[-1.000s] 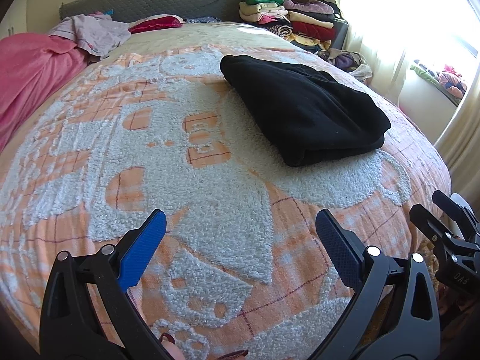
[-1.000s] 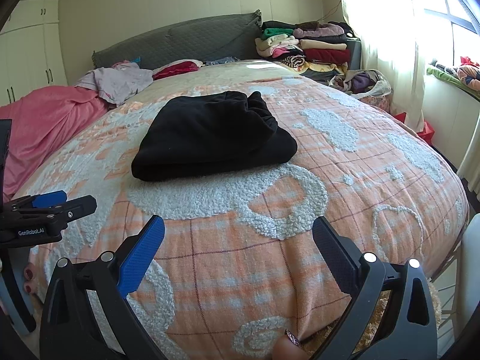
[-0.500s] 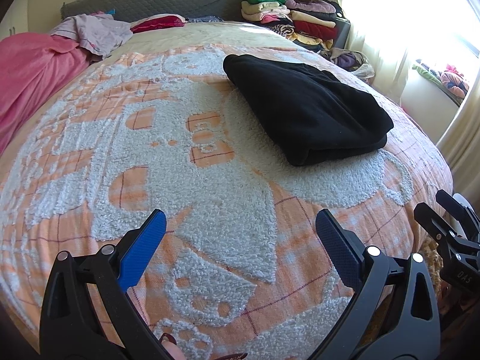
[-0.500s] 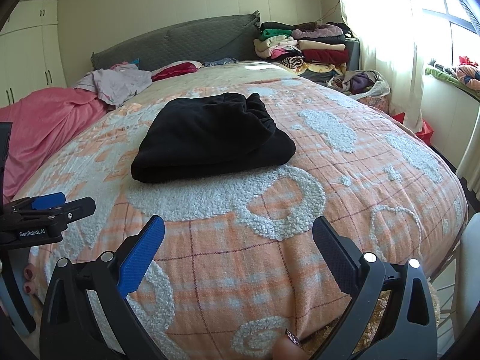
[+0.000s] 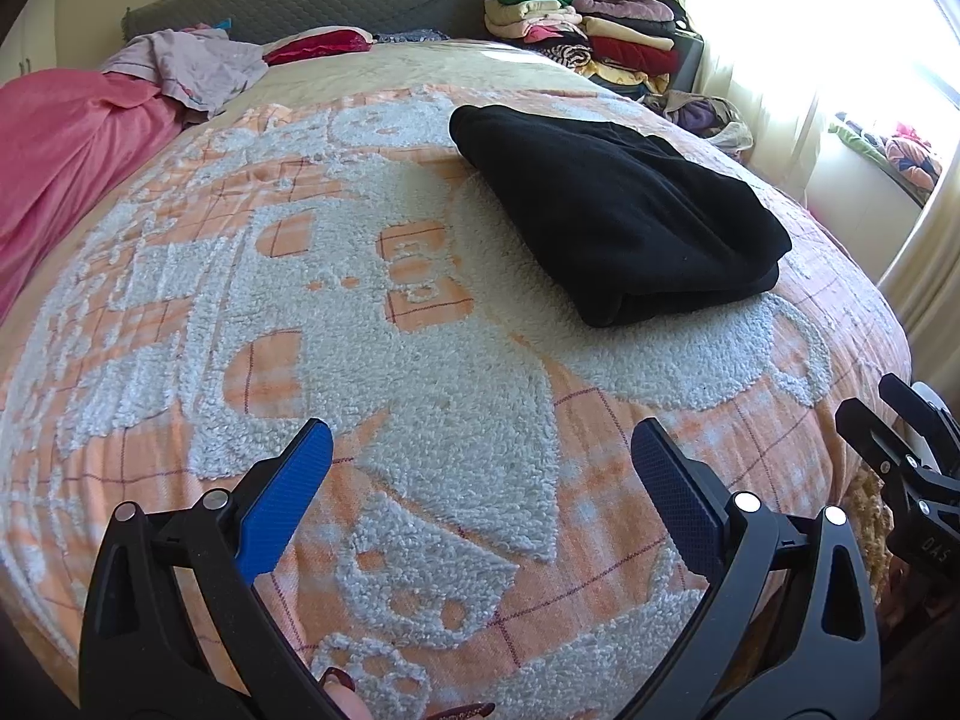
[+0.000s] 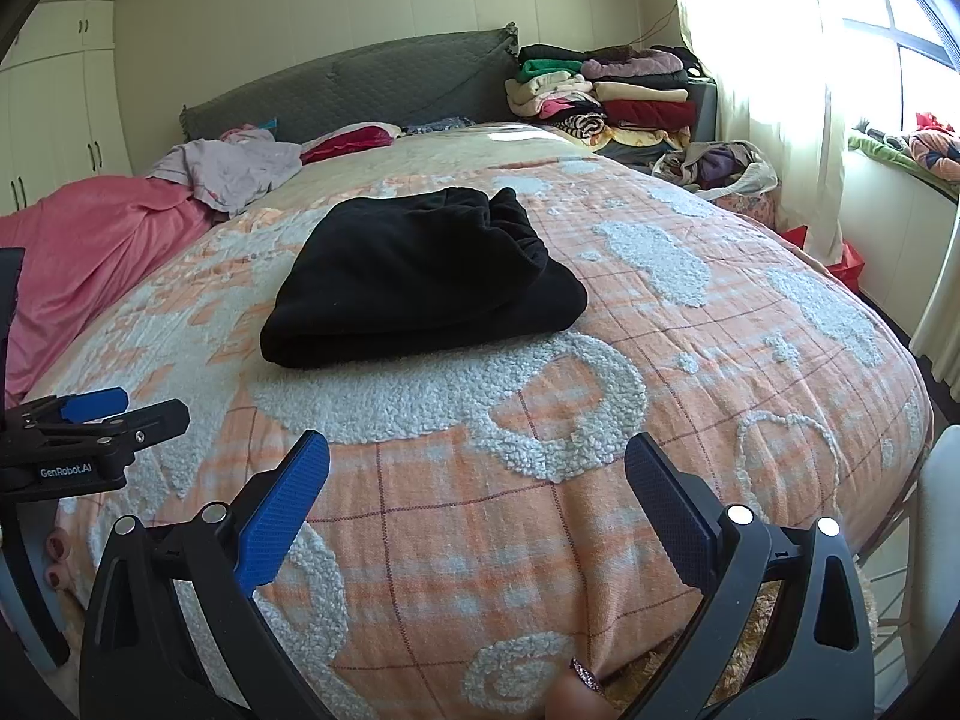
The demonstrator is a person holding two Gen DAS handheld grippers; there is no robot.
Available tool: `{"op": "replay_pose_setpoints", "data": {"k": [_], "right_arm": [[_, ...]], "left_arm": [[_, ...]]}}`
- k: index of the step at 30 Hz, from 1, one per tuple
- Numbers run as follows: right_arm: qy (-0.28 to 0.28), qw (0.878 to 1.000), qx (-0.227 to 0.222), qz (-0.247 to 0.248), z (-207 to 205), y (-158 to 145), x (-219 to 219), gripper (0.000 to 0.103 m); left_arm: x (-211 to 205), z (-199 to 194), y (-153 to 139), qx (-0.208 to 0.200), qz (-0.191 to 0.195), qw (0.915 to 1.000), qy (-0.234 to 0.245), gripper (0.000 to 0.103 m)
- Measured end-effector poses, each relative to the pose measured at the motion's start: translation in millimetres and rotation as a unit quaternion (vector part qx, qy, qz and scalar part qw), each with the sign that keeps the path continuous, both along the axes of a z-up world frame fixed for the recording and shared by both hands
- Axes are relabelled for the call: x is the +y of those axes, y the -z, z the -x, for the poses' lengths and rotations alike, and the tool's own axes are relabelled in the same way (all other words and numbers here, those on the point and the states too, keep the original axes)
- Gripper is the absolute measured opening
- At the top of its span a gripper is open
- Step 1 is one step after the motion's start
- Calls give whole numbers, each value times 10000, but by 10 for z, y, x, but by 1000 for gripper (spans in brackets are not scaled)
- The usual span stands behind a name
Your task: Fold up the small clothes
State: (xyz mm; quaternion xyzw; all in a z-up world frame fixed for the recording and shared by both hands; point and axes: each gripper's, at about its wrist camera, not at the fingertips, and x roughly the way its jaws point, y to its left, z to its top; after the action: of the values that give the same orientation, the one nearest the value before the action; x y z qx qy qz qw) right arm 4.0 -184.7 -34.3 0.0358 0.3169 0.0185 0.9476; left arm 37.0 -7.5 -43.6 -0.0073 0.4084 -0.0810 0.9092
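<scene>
Black fleece garment (image 5: 618,216) — one item, already doubled into a thick bundle, lying on the orange-and-white tufted bedspread (image 5: 420,372) toward the middle of the bed, its folded edge facing us. We hold two tools over the near edge of the bed: the left gripper (image 5: 480,480) with its jaws spread wide and nothing between them, and the right gripper (image 6: 477,480) likewise spread and empty. Neither touches the garment; it lies well ahead of both, to the right of the left gripper's line and slightly left of the right gripper's line. Also entered: a pink blanket (image 6: 90,240) and a lilac garment (image 6: 234,168) at the far left, a stack of folded clothes (image 6: 606,96) beside the grey headboard (image 6: 360,84). Risks, as we judge them: the fleece looks bulky and springy, so a pinch on the top layer alone could peel the bundle open and undo the fold; a low approach could snag the looped pile of the bedspread and drag it along with the cloth; gripping only one side would likely let the other sag and skew the stack — both tools should meet it evenly.
</scene>
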Motion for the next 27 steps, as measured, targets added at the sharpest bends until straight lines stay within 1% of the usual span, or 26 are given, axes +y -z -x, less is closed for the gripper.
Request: {"op": "replay_pose_setpoints", "data": {"k": [27], "right_arm": [[46,10000,-17,15,8,-51,-36,98]], "left_arm": [[-20,20,-4,42,-143,9999,-6,93]]}}
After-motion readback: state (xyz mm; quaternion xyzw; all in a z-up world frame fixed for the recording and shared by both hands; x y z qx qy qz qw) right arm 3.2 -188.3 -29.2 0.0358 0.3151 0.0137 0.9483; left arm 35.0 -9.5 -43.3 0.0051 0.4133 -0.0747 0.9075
